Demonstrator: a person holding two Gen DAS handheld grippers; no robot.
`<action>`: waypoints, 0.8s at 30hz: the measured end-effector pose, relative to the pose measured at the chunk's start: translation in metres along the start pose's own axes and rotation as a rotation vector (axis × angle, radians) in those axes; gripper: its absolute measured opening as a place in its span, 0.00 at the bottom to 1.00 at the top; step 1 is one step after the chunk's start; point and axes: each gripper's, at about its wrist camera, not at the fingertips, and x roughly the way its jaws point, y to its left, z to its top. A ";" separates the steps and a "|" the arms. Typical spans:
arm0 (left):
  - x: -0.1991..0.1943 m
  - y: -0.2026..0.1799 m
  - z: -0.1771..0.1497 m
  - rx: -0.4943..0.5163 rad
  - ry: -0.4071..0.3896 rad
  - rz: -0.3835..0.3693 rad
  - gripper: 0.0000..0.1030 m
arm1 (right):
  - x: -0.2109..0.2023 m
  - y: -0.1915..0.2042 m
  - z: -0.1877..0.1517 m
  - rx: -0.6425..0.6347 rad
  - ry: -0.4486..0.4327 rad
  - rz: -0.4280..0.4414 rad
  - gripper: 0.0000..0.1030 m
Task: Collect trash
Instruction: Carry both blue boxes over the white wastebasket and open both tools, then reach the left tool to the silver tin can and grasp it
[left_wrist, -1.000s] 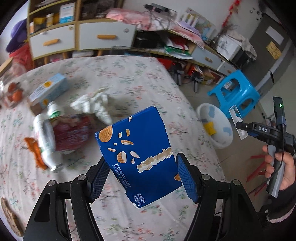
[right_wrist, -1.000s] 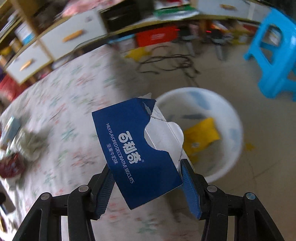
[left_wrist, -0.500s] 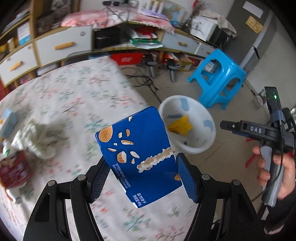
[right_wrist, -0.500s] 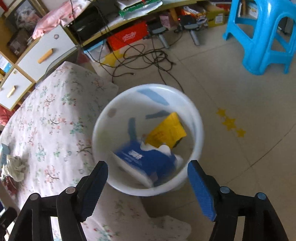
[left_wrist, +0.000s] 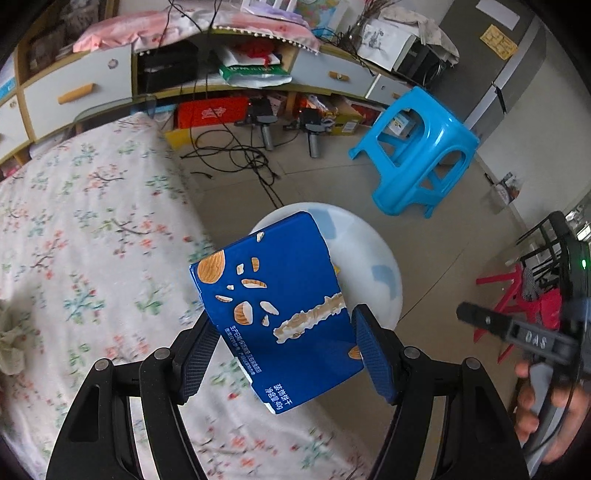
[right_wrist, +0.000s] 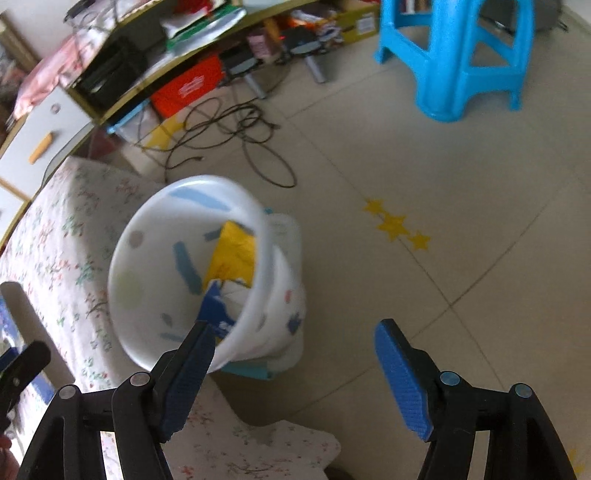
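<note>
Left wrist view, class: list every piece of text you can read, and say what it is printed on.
"净含量:40g": blue biscuit box in the left gripper.
"DAS": right gripper.
Smaller print on the box, the red box under the shelf and the yellow wall notice: too small or blurred to read.

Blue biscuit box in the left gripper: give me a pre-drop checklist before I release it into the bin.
1. Left gripper clamped on blue biscuit box: ok.
2. Box over the white bin: cannot tell; the box hides much of the rim.
3. Room in the bin: ok; only a yellow packet and a torn blue box lie inside.
4. Right gripper empty, jaws apart: ok.
5. Right gripper clear of the bin mouth: ok; it sits beside the bin, over the floor.
</note>
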 end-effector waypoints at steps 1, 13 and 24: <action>0.002 -0.001 0.001 -0.003 -0.001 -0.007 0.73 | -0.001 -0.004 0.000 0.010 0.001 -0.001 0.74; -0.009 -0.002 0.007 -0.030 -0.032 -0.009 0.88 | -0.011 -0.007 0.002 0.032 -0.025 -0.006 0.74; -0.069 0.032 -0.021 0.029 -0.094 0.107 0.97 | -0.022 0.036 -0.004 -0.026 -0.048 0.027 0.75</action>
